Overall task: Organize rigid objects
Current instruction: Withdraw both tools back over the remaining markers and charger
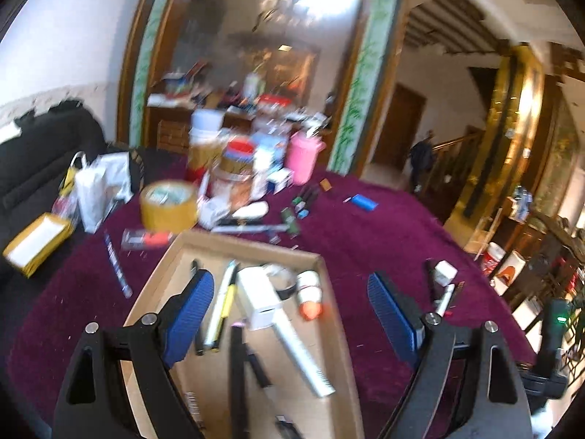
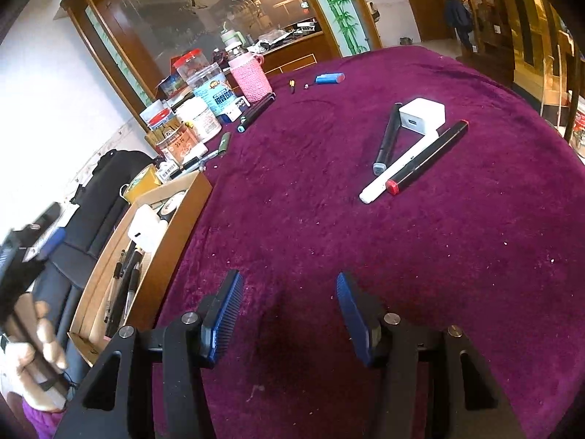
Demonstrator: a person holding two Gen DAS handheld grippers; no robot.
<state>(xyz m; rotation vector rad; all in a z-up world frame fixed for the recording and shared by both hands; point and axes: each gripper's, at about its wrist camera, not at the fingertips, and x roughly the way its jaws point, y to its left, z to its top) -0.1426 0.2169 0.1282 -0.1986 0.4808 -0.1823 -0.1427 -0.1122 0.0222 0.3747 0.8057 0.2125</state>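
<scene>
Both tongs apart, empty; left tongs above cardboard box of pens; right tongs over purple surface, markers and white charger well ahead

Your left wrist view is smeared with motion blur: the jars and boxes at upper centre have no readable labels. The cardboard box runs off the bottom edge, its near end unseen. In your right wrist view, your hand at lower left is blurred and cut by the frame edge. The jar labels at upper left are too small to read.
</scene>
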